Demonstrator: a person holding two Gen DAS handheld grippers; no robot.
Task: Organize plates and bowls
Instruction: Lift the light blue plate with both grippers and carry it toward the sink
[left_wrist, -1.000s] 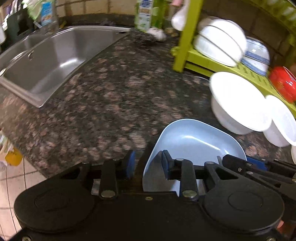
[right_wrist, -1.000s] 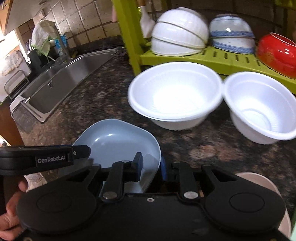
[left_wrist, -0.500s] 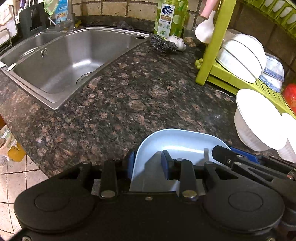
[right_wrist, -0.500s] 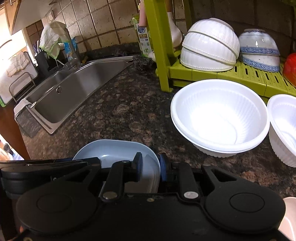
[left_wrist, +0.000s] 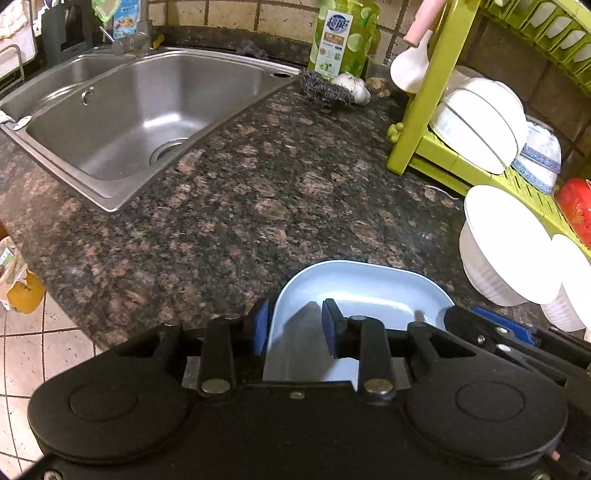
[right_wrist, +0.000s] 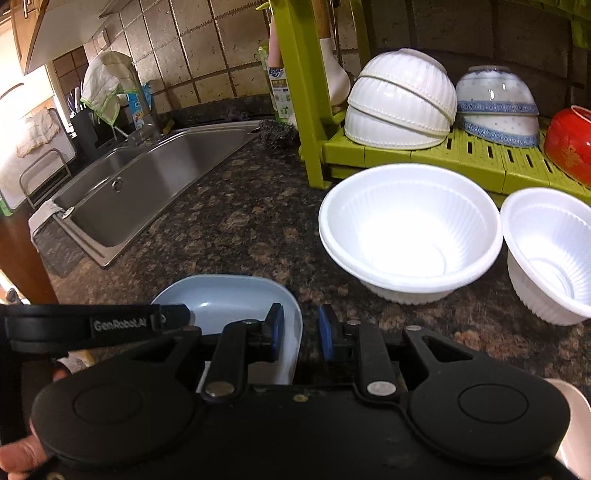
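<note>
Item: pale blue plate (left_wrist: 360, 295), rounded-rectangular and shallow, on the speckled granite counter (left_wrist: 236, 192) near its front edge. We judge its long axis to run roughly 3 to 9 o'clock across both views.

Left gripper (left_wrist: 294, 326): jaws parted, straddling the plate's left rim, one blue pad outside the edge at 9 o'clock, the other over the plate's floor. We cannot tell whether either pad touches.

Right gripper (right_wrist: 301, 330): jaws parted, straddling the opposite rim, left pad over the plate, right pad outside it at 3 o'clock. Nothing is clamped.

We judge the two grippers about equally near, one on each short end; closing either would pinch a rim.

Surroundings, outward: nested white disposable bowls (right_wrist: 410, 236) at 1 o'clock from the right gripper, a second such bowl (right_wrist: 550, 254) at 2 o'clock, well apart from the plate. Beyond them the green dish rack (right_wrist: 436, 155) with upturned white ribbed bowls (right_wrist: 400, 99), blue-banded bowls (right_wrist: 496, 107) and a red bowl (right_wrist: 569, 147). Steel sink (left_wrist: 147, 110) at 10 o'clock from the left gripper.
</note>
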